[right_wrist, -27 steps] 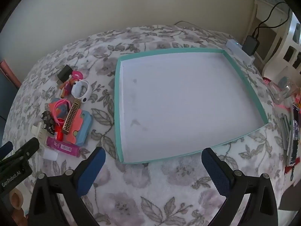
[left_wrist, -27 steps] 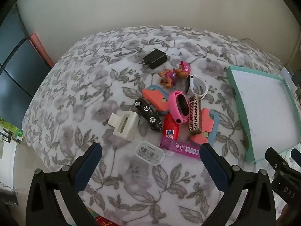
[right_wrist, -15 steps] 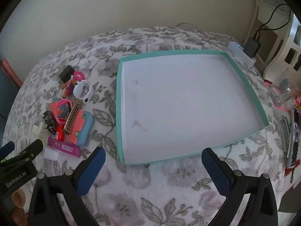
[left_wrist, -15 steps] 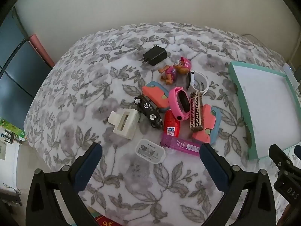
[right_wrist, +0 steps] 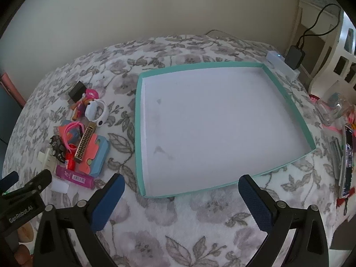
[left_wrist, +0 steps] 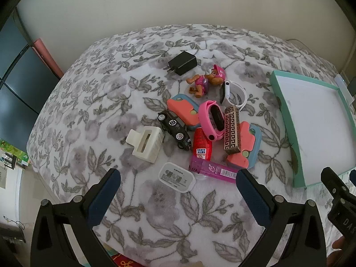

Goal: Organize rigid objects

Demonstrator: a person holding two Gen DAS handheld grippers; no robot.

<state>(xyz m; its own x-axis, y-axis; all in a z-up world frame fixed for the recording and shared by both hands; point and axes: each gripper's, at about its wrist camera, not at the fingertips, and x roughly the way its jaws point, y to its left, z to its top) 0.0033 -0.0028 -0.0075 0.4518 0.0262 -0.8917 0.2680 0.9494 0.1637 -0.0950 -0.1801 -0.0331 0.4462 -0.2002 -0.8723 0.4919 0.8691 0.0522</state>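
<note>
1. Left gripper (left_wrist: pixel 178 184) has pulled back a touch from the pile (left_wrist: pixel 207 124); it looked closer 0.9 s ago. Nothing picked yet
2. Both grippers wide open, empty; right gripper (right_wrist: pixel 181 192) hovers at the tray (right_wrist: pixel 139 133) near edge
3. Pile sits on the blanket (left_wrist: pixel 106 93), left of the tray, which is bare
4. Left view details the items; only the right view shows the whole tray and a shelf (right_wrist: pixel 320 44)

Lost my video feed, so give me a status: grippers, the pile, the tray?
Left gripper and right gripper open, both empty. Pile of toys and gadgets untouched on the floral blanket. Teal tray empty, path clear.
</note>
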